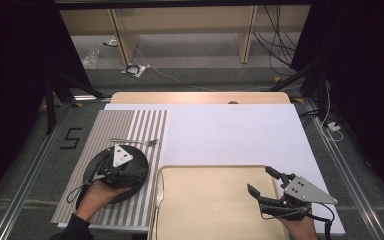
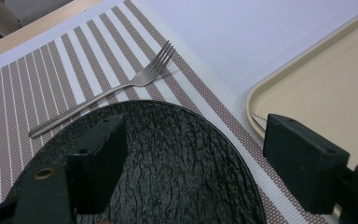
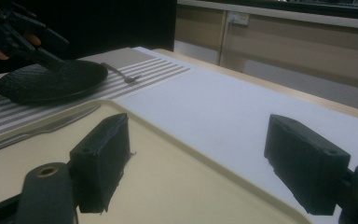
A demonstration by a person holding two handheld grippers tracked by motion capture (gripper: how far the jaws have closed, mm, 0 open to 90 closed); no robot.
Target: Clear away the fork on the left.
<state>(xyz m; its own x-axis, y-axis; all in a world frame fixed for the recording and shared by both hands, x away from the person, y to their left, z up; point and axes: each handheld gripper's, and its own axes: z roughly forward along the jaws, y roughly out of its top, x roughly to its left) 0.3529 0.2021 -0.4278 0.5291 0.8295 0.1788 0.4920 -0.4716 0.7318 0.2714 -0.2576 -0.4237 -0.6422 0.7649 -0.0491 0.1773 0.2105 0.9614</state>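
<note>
A black textured plate (image 1: 141, 170) (image 2: 177, 163) rests on a striped placemat (image 1: 130, 122) at the left. Just beyond it lies a silver fork (image 1: 135, 142) (image 2: 116, 88). My left gripper (image 1: 122, 162) (image 2: 193, 135) hovers low over the plate, open; one jaw is above the plate, the other out past its rim toward the tray. A beige tray (image 1: 205, 200) (image 3: 168, 177) sits at the front centre with a knife (image 1: 158, 192) (image 3: 51, 126) along its left side. Above the tray's right part my right gripper (image 1: 260, 180) (image 3: 198, 140) is open and holds nothing.
Placemat and tray lie on a white board (image 1: 230, 130) covering the table. Beyond the table's far edge is carpeted floor with cables and wooden shelving. Dark curtains stand at both sides.
</note>
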